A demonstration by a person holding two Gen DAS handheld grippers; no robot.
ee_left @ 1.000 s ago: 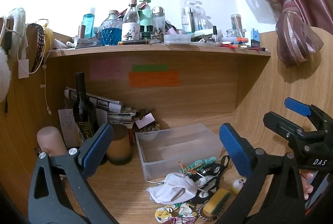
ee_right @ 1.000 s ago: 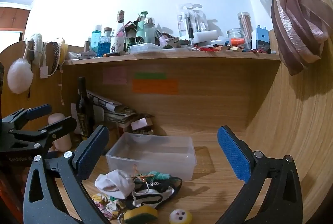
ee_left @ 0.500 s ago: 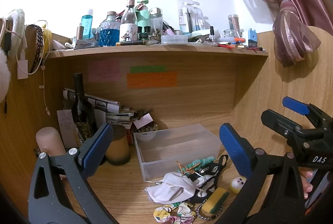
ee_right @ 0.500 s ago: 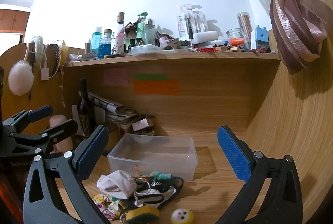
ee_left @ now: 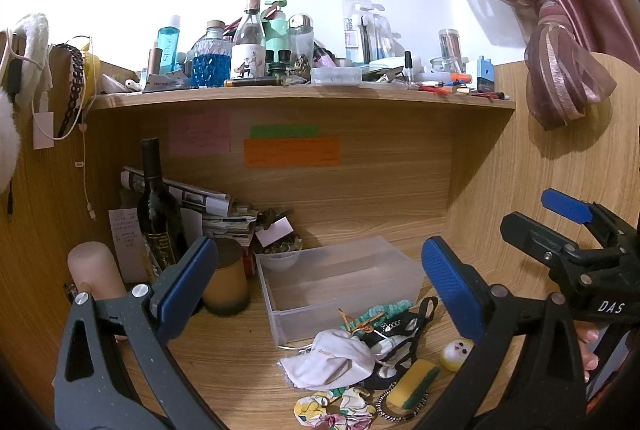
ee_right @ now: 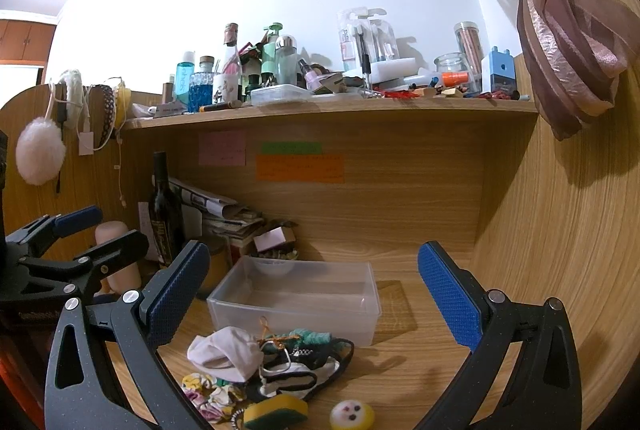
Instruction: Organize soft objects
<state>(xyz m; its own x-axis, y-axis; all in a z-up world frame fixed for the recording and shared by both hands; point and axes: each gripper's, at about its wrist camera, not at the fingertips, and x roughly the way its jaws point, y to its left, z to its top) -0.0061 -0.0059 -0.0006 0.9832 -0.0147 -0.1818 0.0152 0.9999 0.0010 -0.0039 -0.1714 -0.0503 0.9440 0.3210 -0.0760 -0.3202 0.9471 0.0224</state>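
Observation:
A pile of soft things lies on the wooden desk in front of an empty clear plastic box (ee_left: pixel 340 280) (ee_right: pixel 296 298): a white cloth mask (ee_left: pixel 332 358) (ee_right: pixel 224 352), a black and white mask (ee_left: pixel 396 342) (ee_right: pixel 304 366), a floral scrunchie (ee_left: pixel 332 408) (ee_right: pixel 204 390), a yellow-green sponge (ee_left: pixel 414 376) (ee_right: pixel 276 410) and a small yellow round toy (ee_left: pixel 456 350) (ee_right: pixel 352 415). My left gripper (ee_left: pixel 320 290) is open and empty above the pile. My right gripper (ee_right: pixel 316 296) is open and empty, to the right of the left one and also above the pile.
A dark wine bottle (ee_left: pixel 158 214), a brown cup (ee_left: pixel 226 282), a pink cylinder (ee_left: pixel 94 270) and stacked papers (ee_left: pixel 224 214) crowd the back left. A shelf (ee_left: pixel 304 96) full of bottles runs overhead. A curtain (ee_left: pixel 560 70) hangs at the right.
Both grippers have risen and drawn back slightly, so the pile and box sit a little lower in view. Nothing was grasped or moved.

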